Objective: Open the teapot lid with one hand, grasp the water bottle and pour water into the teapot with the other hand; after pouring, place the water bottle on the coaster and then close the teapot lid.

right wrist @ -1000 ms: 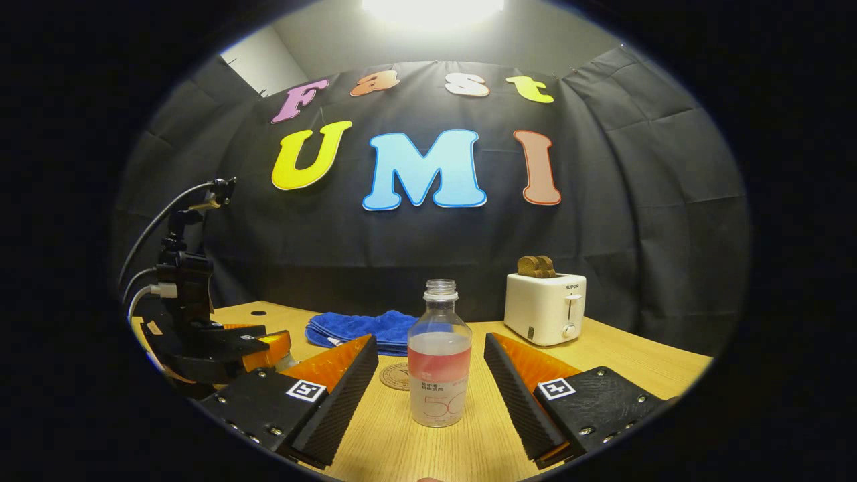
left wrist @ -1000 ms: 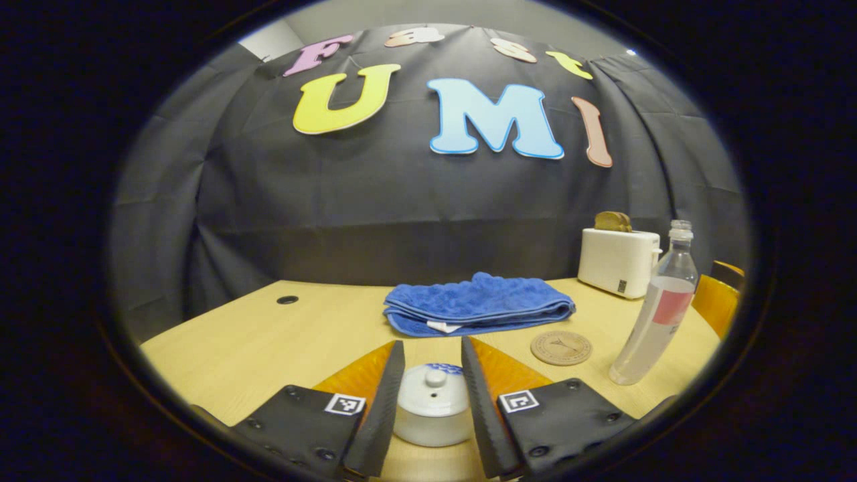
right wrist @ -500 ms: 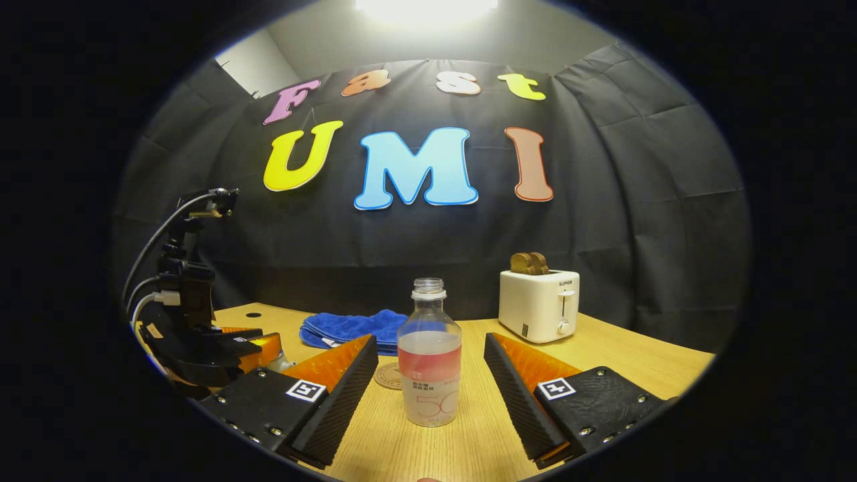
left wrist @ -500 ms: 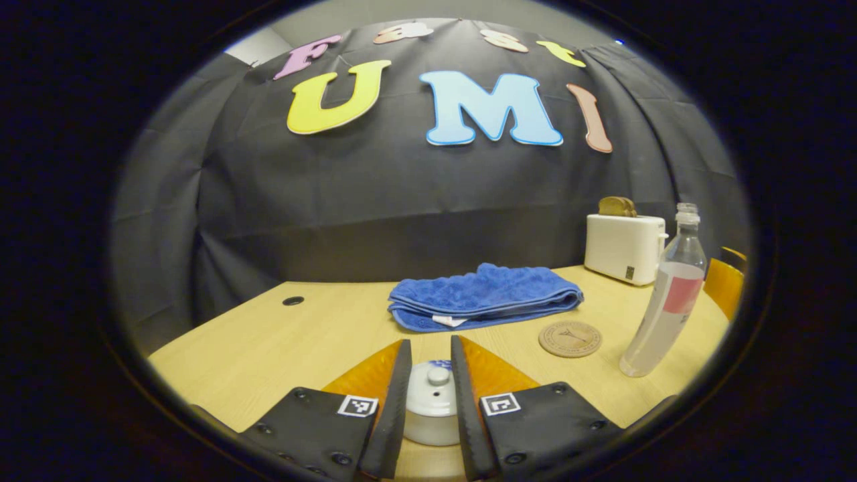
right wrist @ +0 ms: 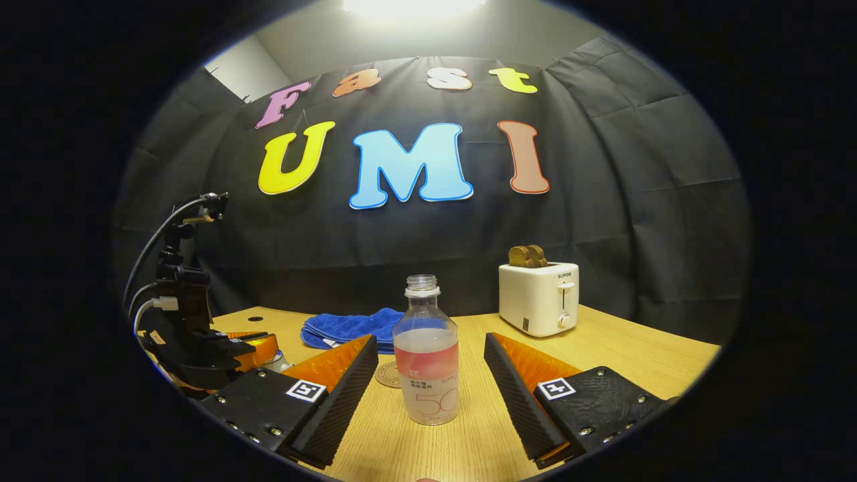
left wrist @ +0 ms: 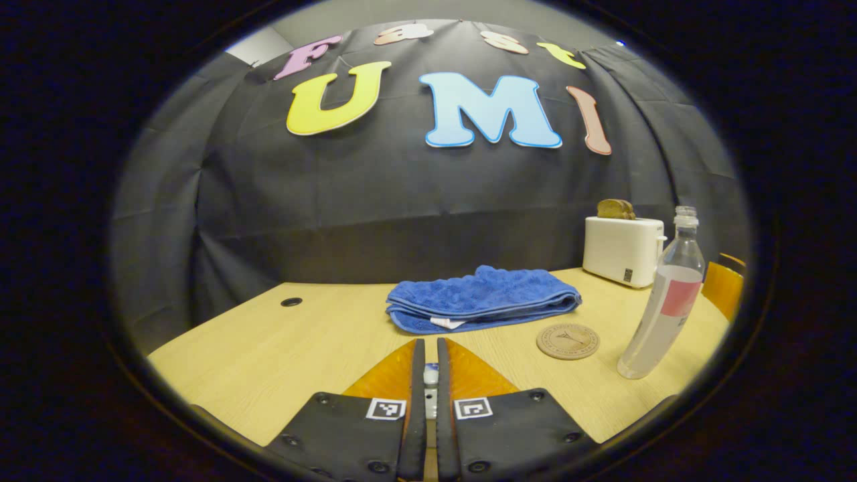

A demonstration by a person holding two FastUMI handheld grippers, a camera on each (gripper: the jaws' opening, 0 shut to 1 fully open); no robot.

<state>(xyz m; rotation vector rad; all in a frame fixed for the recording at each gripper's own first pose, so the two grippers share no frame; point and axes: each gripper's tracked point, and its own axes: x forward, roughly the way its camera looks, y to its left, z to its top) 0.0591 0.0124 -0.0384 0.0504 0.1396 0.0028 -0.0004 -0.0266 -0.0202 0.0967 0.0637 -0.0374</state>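
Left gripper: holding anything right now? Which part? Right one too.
The left gripper is shut on the teapot lid, pinching its small top knob. The right gripper is open and holds nothing; the water bottle stands untouched between its fingers.

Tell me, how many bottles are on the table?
1. The water bottle stands upright on the table, between the open fingers of the right gripper. In the left gripper view it stands right of the coaster.
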